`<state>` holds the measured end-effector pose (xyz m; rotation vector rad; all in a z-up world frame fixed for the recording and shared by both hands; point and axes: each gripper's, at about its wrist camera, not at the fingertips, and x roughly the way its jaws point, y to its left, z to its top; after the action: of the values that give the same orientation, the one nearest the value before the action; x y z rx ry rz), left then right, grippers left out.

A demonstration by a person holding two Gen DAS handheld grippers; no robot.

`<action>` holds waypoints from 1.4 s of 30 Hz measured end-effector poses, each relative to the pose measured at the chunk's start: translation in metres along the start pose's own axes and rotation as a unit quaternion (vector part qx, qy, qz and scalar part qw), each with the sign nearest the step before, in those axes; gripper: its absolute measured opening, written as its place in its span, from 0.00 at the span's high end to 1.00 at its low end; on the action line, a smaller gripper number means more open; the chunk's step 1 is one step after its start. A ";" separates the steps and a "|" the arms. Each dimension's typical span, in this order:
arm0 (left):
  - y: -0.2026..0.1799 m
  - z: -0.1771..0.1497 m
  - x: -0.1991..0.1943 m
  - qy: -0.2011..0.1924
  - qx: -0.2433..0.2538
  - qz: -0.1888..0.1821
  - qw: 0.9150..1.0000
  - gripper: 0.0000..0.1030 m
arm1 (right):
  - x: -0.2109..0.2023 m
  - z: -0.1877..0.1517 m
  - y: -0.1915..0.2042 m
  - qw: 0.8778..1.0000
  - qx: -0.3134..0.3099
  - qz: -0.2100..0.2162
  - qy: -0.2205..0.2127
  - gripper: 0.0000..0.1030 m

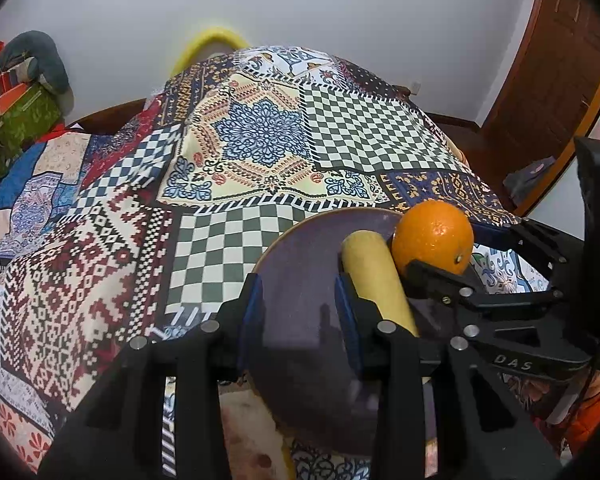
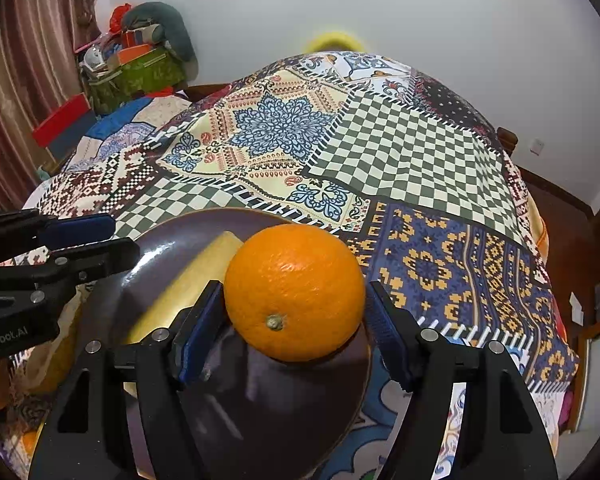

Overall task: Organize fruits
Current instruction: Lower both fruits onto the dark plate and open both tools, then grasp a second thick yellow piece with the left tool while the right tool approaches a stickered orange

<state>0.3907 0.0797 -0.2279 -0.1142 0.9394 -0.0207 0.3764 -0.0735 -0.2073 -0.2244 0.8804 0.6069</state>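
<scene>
Right gripper (image 2: 294,316) sets orange (image 2: 294,292) on plate (image 2: 172,240) beside banana (image 2: 196,276); jaws wide, around orange, not squeezing. Left gripper (image 1: 300,304) nearly together, holds nothing. Next: lift right away.

One orange (image 2: 294,292) and one banana (image 1: 376,276) make two pieces of fruit in all — both on a single dark plate (image 1: 300,248). One patterned cloth (image 1: 260,140) covers the surface under the plate, and two grippers are in view — the left gripper (image 1: 300,300) and the right gripper (image 2: 296,320), each with two fingers. Past the cloth's far edge there is one yellow ring-shaped thing (image 1: 214,40), and one green box (image 2: 140,72) stands among a pile too cluttered to count.
</scene>
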 end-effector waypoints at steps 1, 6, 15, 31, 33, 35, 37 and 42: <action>0.001 -0.001 -0.004 -0.001 -0.001 -0.001 1.000 0.65 | -0.005 0.000 0.000 1.000 0.002 0.003 -0.004 0.34; -0.001 -0.005 -0.025 -0.014 0.001 0.002 1.000 0.64 | -0.032 0.000 0.007 1.000 -0.002 -0.002 -0.026 0.34; -0.012 -0.016 -0.083 -0.051 0.009 0.009 0.999 0.61 | -0.086 -0.006 0.026 0.998 -0.009 -0.006 -0.065 0.32; -0.029 -0.069 -0.160 -0.074 0.016 0.028 0.997 0.38 | -0.162 -0.053 0.055 0.993 -0.022 -0.016 -0.115 0.20; -0.030 -0.076 -0.162 -0.070 0.013 0.023 0.997 0.36 | -0.166 -0.060 0.054 0.993 -0.014 -0.012 -0.115 0.20; -0.032 -0.084 -0.163 -0.061 0.012 0.019 0.998 0.36 | -0.168 -0.067 0.054 0.993 -0.006 -0.014 -0.116 0.20; -0.036 -0.092 -0.161 -0.052 0.011 0.019 0.998 0.36 | -0.172 -0.075 0.054 0.992 -0.003 -0.025 -0.120 0.20; -0.044 -0.117 -0.154 -0.029 0.010 0.017 0.999 0.36 | -0.175 -0.091 0.051 0.993 0.002 -0.031 -0.112 0.20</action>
<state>0.2068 0.0363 -0.1677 -0.0809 0.8837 0.0046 0.2027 -0.1416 -0.1258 -0.1758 0.6554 0.5597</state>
